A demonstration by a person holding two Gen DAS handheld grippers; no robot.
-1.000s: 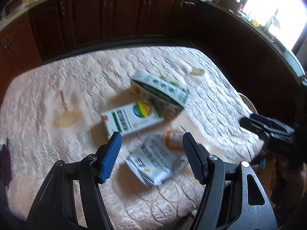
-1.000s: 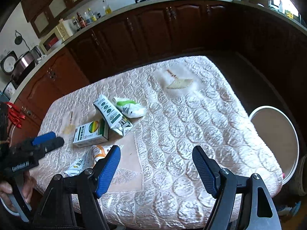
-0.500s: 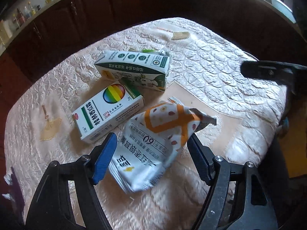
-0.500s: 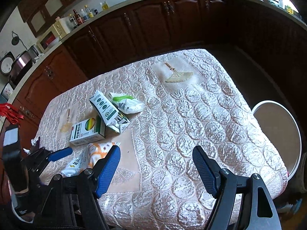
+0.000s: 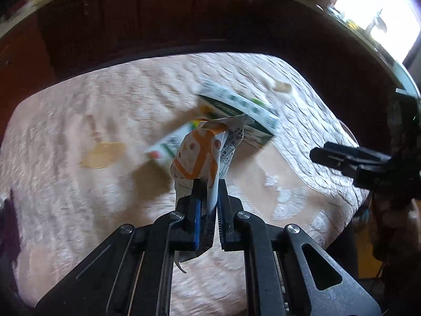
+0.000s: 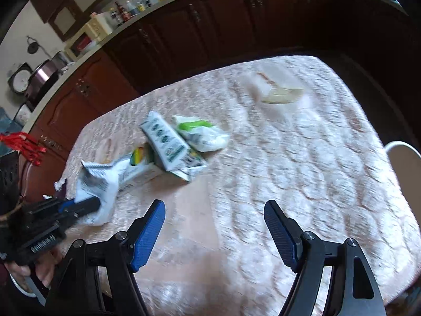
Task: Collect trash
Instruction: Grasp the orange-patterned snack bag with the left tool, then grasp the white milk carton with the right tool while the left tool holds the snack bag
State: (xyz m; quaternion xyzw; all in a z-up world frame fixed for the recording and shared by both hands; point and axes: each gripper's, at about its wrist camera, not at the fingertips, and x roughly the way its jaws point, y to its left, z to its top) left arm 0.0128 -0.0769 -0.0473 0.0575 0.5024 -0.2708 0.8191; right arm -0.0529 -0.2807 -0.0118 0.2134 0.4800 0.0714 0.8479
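Now my left gripper [image 5: 209,184] pinches crinkly orange-white snack bag [image 5: 202,155], low in centre of its view. Next I must carry bag off to bin, none in sight. Right gripper [image 6: 214,210] wide, empty. Stiff boxes [image 6: 168,142] and soft white wrapper [image 6: 208,137] wait at 11 o'clock on bumpy pink cloth [image 6: 302,158].

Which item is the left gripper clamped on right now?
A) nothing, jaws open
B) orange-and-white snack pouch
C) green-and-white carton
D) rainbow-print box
B: the left gripper has its jaws pinched shut on the orange-and-white snack pouch, whose top sticks up past the fingertips, while the carton and box lie on the table behind it.
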